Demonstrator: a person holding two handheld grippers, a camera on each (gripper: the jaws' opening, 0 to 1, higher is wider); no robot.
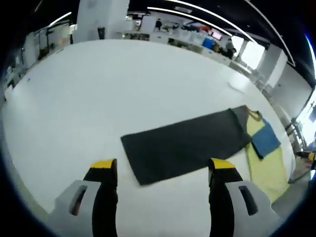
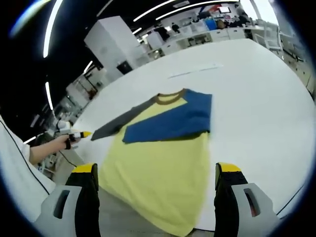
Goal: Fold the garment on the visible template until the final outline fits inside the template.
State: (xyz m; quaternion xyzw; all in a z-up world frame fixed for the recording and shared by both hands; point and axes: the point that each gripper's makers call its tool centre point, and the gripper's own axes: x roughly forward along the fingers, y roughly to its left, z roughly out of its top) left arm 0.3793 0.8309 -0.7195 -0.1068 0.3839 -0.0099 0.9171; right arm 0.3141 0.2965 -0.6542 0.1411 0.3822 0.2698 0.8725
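Garment (image 2: pixel 163 163), a yellow T-shirt with one blue sleeve (image 2: pixel 173 121) and one dark grey sleeve (image 2: pixel 121 123), lies flat on the white table (image 2: pixel 256 89), directly ahead of the right claw (image 2: pixel 157 174) and between its two yellow-tipped jaws as seen in the right gripper view. The blue sleeve is folded inward across the chest; the grey sleeve extends outward to the left of that claw. The brown collar (image 2: pixel 170 97) sits at the far end of the shirt from the right claw, and the hem nearest the claw reaches the table edge. The right claw is open, jaws spread wide, holding nothing. In the left gripper view, the left claw (image 1: pixel 163 164) is likewise open and empty, jaws wide apart above the table. Ahead of it lies a long dark grey strip (image 1: pixel 185 145), running from near the jaws away to the right, where it meets the yellow body and the blue sleeve. In the right gripper view, a person's hand (image 2: pixel 57 143) carries the other claw at the far left, its yellow tip close to the end of the grey sleeve.
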